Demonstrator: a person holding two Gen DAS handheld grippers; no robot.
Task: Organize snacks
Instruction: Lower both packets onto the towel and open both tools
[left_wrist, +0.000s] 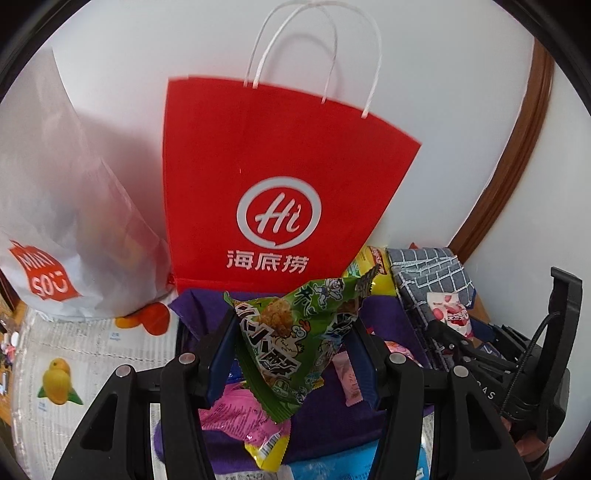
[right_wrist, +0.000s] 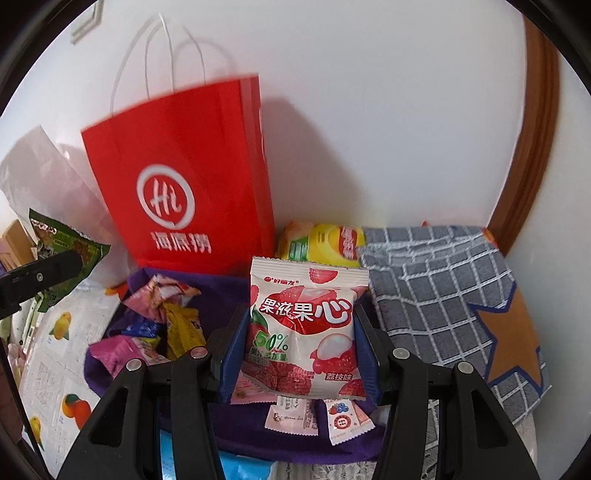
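Observation:
My left gripper (left_wrist: 293, 343) is shut on a green snack packet (left_wrist: 295, 332) with cartoon print, held above a purple cloth (left_wrist: 384, 317) strewn with snacks. My right gripper (right_wrist: 301, 347) is shut on a white and red lychee candy packet (right_wrist: 303, 328), held above the same purple cloth (right_wrist: 236, 432). A red paper bag with white handles (left_wrist: 273, 177) stands upright against the wall behind the cloth; it also shows in the right wrist view (right_wrist: 184, 177). The green packet (right_wrist: 66, 254) and left gripper appear at the left of the right wrist view.
A white plastic bag (left_wrist: 62, 206) stands left of the red bag. A grey checked cloth (right_wrist: 443, 295) with an orange star lies at the right. A yellow packet (right_wrist: 325, 243) sits behind. Loose pink, yellow and blue snack packets (right_wrist: 155, 325) lie on the purple cloth. Fruit-print table cover (left_wrist: 74, 354) at left.

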